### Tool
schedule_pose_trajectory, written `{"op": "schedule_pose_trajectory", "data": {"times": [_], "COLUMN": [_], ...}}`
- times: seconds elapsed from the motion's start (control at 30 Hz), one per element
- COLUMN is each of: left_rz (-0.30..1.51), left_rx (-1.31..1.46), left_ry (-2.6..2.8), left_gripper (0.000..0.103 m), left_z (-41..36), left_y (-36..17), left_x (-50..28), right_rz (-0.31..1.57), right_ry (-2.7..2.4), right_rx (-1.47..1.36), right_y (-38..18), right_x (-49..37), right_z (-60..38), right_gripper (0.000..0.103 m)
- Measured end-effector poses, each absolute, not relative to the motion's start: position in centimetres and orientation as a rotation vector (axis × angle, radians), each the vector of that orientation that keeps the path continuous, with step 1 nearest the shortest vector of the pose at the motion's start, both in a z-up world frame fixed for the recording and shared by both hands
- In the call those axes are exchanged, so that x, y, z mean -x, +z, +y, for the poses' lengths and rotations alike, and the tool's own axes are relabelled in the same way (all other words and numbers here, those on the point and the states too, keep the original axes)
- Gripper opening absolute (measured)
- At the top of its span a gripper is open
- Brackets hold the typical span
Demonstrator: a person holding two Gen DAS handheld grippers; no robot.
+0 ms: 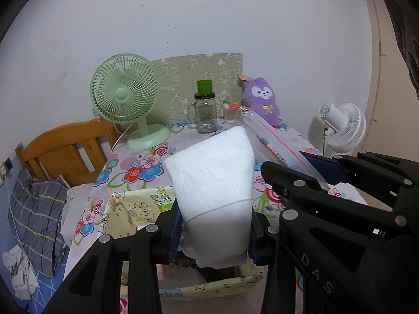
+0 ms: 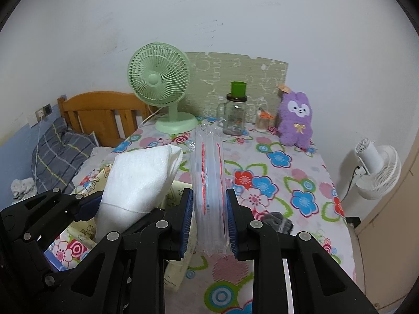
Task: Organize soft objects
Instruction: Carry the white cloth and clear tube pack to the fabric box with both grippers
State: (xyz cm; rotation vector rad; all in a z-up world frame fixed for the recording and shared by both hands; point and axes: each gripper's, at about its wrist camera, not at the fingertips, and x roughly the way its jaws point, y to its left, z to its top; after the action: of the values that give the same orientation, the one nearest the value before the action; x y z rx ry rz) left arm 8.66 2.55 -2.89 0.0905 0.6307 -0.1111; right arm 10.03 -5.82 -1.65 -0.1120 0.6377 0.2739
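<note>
A folded white foam-like sheet (image 1: 214, 178), tied round with a thin thread, stands upright in my left gripper (image 1: 214, 238), which is shut on its lower part. My right gripper (image 2: 209, 225) is shut on a clear plastic zip bag with red seal strips (image 2: 209, 172), held on edge. Each gripper shows in the other's view: the right gripper (image 1: 311, 175) with the bag (image 1: 272, 136), and the left gripper (image 2: 123, 209) with the white sheet (image 2: 141, 178). A purple plush rabbit (image 2: 296, 120) sits at the back of the table. Below the left gripper lies a pale yellow printed fabric bin (image 1: 131, 209).
The floral tablecloth (image 2: 275, 183) covers the table. At its back stand a green desk fan (image 2: 159, 83), a glass jar topped with a green cup (image 2: 235, 112) and a small jar (image 2: 262, 123). A grey soft item (image 2: 280, 222) lies near the right gripper. A white fan (image 2: 377, 172) stands right; a wooden bed (image 1: 65, 149) left.
</note>
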Motion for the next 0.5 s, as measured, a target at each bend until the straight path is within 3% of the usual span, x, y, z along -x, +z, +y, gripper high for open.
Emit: {"op": "schedule_pose_trajectory", "data": {"times": [0.5], "left_rz": [0.716], "left_rx": [-0.060], "left_ry": [-0.037], "left_gripper": [0.041], "left_z": [6.6], "left_y": [-5.9], "left_x": [-10.5], "right_rz": [0.698], "right_ry": [0.374], "right_rx": [0.129], "right_y": [-4.4], "right_x": [-12.4], "right_z": [-1.8], "right_gripper": [0.027]}}
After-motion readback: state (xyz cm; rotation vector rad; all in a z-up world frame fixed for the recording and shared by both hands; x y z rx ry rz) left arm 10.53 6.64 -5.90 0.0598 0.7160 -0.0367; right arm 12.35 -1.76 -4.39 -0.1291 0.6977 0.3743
